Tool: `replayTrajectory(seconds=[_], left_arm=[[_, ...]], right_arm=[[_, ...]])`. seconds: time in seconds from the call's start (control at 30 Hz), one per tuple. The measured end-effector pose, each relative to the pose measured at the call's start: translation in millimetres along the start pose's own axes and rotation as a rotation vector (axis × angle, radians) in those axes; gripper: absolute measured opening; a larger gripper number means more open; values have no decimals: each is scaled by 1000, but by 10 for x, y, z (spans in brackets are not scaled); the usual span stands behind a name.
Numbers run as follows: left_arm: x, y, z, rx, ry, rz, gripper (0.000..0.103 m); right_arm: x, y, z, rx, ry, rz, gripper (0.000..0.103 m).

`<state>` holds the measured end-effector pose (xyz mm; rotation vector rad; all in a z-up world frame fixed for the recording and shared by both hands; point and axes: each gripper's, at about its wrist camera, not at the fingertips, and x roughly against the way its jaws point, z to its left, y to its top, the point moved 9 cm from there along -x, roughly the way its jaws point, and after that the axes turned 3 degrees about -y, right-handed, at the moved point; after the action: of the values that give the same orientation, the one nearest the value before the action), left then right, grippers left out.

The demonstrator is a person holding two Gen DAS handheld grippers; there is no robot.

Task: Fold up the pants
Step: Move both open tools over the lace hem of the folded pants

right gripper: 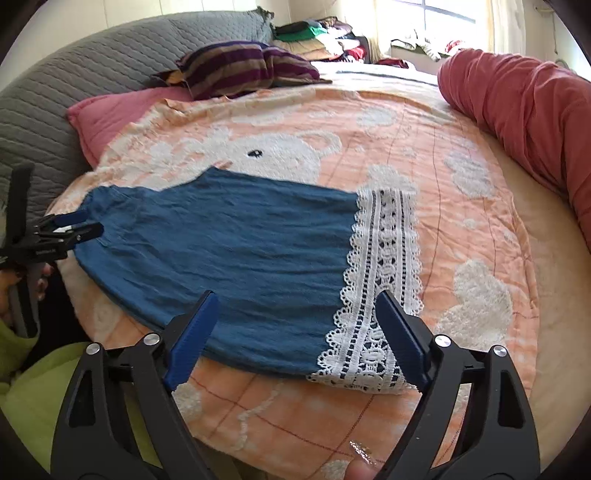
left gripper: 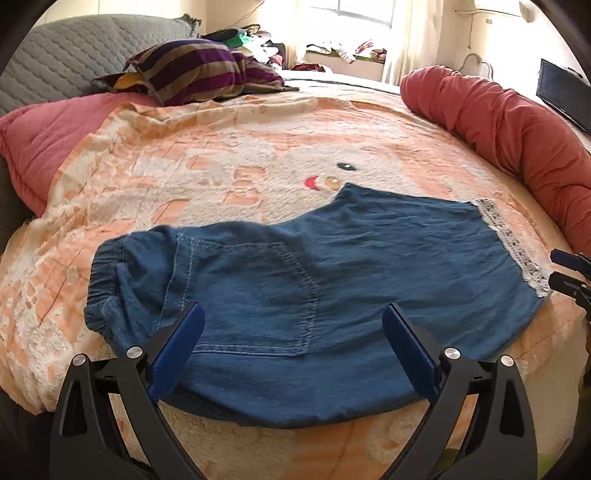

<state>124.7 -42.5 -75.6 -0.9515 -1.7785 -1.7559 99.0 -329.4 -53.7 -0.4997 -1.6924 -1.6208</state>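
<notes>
- At the near edge of the bed, on the peach-and-white fleece blanket with a bear pattern (left gripper: 207,155): a pair of blue denim shorts (left gripper: 295,280), folded in half along their length, lying flat.
- Elastic waistband (left gripper: 107,280) lies toward the bed's left side; the white lace hem band (right gripper: 384,266) toward the right.
- A stitched patch pocket (left gripper: 251,295) faces up on the shorts' near half.
- Left gripper (left gripper: 293,332), black frame with blue pads: jaws spread wide, nothing between them. It hovers over the waist half of the shorts, close to the near edge.
- Right gripper (right gripper: 293,317), same build: jaws also wide apart, empty. It hangs over the hem end; one pad sits above the lace, the other above plain denim. Contact with the fabric cannot be told.
- In the right wrist view the left gripper shows at the far left, beside the waistband.
- Far side of the bed: a purple-and-tan striped cushion (right gripper: 240,70), a pink quilted pillow (right gripper: 110,114) under the blanket's corner, a grey quilted headboard (right gripper: 92,74).
- Along the bed's right edge: a long red rolled bolster (left gripper: 498,129).
- Beyond the bed, a pile of assorted clothes (right gripper: 321,37) below a bright window (left gripper: 365,11).
</notes>
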Motion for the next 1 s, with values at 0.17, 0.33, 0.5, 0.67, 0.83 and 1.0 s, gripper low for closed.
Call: replayTrajectory(seconds=[0.17,0.33,0.5,0.67,0.83,1.0], left_arm=[[94,58,-138,-25,-14,-20,98],[130,91,-229,-38,-15,-27,98],[146,143,-329,-50,-21,-31,98],[142,198,-472,-74,-34,-32,98],[114,249,-579,-92,-43,-28,98],[43,289,-714,-114,-52,-14,98]], right_arm=[[123,67,4,6,0,-39,85],[227,115,-59,-11,-1,-72,87],[336,138,-133,-23,-9,-103,88],[402,131,-204,-28,-25,-120,89],[431,111,-250,-34,-32,-131,90],[395,52,-292,-51,-24,-127,90]])
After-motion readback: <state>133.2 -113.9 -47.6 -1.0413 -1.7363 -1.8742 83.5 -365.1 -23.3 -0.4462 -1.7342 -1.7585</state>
